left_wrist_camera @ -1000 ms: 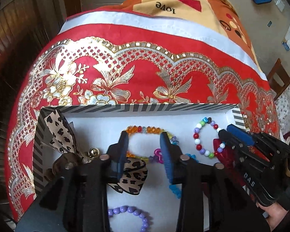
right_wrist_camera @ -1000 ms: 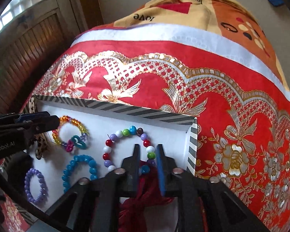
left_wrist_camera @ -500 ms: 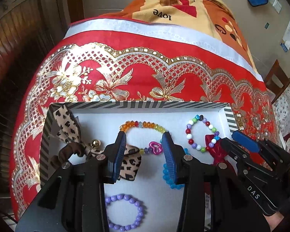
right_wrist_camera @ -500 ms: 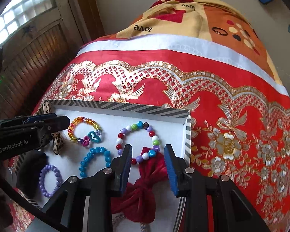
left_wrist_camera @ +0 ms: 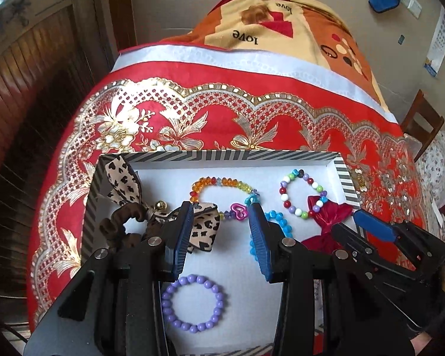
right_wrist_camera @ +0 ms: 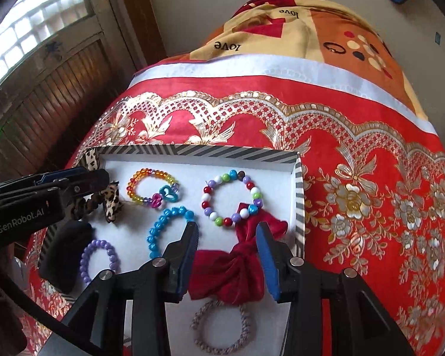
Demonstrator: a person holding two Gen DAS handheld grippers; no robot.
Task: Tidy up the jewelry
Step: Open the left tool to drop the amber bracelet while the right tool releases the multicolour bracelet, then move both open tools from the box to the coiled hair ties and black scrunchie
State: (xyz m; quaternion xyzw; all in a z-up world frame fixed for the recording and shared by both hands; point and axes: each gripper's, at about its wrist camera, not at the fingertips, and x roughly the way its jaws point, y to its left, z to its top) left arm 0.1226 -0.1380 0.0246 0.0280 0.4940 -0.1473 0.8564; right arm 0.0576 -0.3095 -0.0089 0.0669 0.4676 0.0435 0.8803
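Left gripper (left_wrist_camera: 219,213): I see jaws spread, empty, above the leopard bow (left_wrist_camera: 206,231).
Right gripper (right_wrist_camera: 227,231): jaws spread, straddling the red velvet bow (right_wrist_camera: 234,270).
Jewelry: bracelets inside the striped tray (right_wrist_camera: 299,207), multicolor bracelet (right_wrist_camera: 233,197) far right.

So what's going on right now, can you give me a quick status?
Left gripper open, empty, above the tray. Right gripper open, fingers either side of the red velvet bow, not gripping. Bracelets lie in tray; nothing blocking.
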